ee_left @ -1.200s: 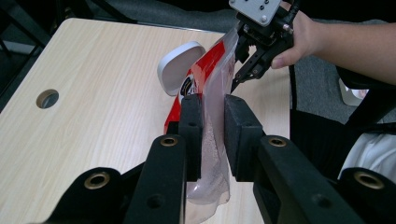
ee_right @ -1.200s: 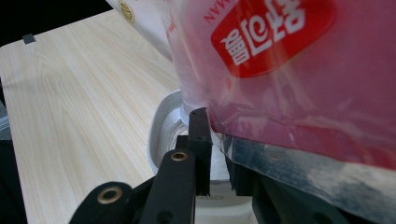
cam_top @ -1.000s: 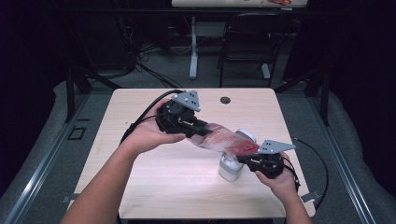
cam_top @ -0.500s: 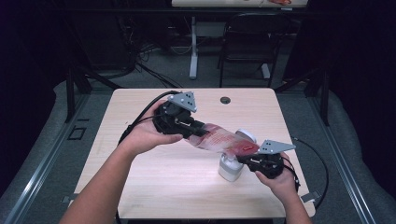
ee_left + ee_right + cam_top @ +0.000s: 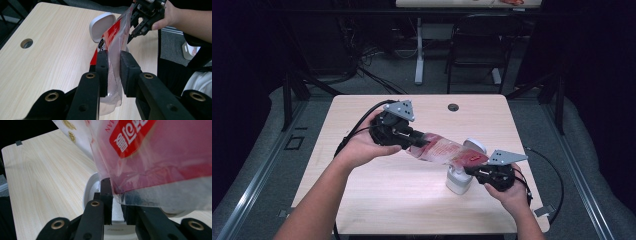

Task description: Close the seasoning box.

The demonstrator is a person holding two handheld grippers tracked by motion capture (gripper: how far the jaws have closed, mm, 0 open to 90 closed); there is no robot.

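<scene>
So we've got the clear red-printed bag stretched in the air over the table, above a white open-lidded container; left gripper pinches one end, right gripper clamps the other.

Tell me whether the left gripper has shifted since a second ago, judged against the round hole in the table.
No. In the high view the left gripper sits at the same offset from the table hole as before, clamped on the plastic bag.
</scene>
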